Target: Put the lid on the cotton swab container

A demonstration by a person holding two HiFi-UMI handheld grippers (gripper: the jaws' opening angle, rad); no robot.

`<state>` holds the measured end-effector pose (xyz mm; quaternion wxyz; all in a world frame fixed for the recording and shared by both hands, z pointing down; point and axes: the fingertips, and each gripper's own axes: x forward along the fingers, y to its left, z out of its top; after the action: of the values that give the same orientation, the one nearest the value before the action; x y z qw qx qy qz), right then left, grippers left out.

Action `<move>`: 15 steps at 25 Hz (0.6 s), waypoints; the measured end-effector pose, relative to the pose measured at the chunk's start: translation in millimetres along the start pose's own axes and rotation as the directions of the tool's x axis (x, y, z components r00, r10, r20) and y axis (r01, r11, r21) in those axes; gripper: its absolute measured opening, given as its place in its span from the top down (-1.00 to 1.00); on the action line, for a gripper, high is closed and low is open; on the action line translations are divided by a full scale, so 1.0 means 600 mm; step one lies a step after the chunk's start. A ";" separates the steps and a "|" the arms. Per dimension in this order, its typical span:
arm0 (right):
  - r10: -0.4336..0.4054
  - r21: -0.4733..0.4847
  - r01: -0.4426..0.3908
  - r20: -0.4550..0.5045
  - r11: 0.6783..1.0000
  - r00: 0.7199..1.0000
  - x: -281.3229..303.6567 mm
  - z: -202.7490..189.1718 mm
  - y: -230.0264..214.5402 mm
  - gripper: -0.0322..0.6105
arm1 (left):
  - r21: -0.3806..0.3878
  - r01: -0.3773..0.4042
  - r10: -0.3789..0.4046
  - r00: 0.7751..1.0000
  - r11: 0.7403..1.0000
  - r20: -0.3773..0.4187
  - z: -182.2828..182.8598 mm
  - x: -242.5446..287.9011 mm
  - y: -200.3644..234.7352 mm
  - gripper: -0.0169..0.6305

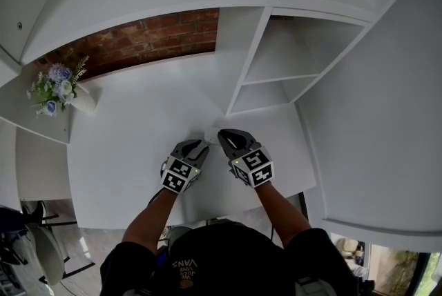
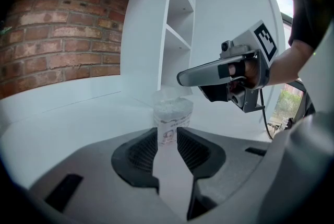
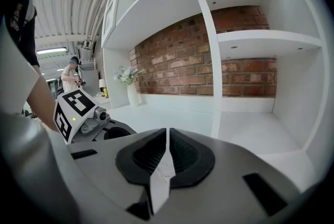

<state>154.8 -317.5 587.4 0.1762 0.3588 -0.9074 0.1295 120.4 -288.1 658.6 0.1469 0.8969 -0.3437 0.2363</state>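
Note:
A small clear container of cotton swabs (image 2: 171,113) stands on the white desk (image 1: 138,143). My left gripper (image 2: 167,137) is shut on its lower part, jaw pads on either side. In the head view the container (image 1: 210,136) shows as a small clear shape between the two grippers' tips. My right gripper (image 2: 181,78) hovers just above the container's top. Its jaws (image 3: 167,137) are nearly together, pinching a thin clear piece that looks like the lid (image 3: 160,178). In the head view my left gripper (image 1: 199,145) and right gripper (image 1: 222,134) meet near the desk's middle.
A white shelf unit (image 1: 276,74) rises right behind the container, its upright (image 2: 172,35) close by. A vase of flowers (image 1: 59,89) stands at the far left against the brick wall (image 1: 152,39). The desk's front edge (image 1: 207,215) is near my arms. A person (image 3: 70,74) stands far off.

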 end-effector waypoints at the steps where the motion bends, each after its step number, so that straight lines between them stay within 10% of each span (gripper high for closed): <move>1: -0.002 0.004 0.002 0.004 1.000 1.000 0.000 0.000 0.002 0.85 | -0.004 -0.001 0.001 1.000 1.000 0.001 0.000 -0.004 0.000 0.65; 15: -0.033 0.031 0.033 0.002 0.999 0.999 0.001 -0.023 0.029 0.90 | -0.039 -0.017 0.019 0.999 0.999 0.049 0.005 -0.072 0.005 0.65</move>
<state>145.5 -300.5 598.0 0.1718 0.3765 -0.8995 0.1402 90.9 -268.1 633.6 0.1536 0.8963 -0.3596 0.2090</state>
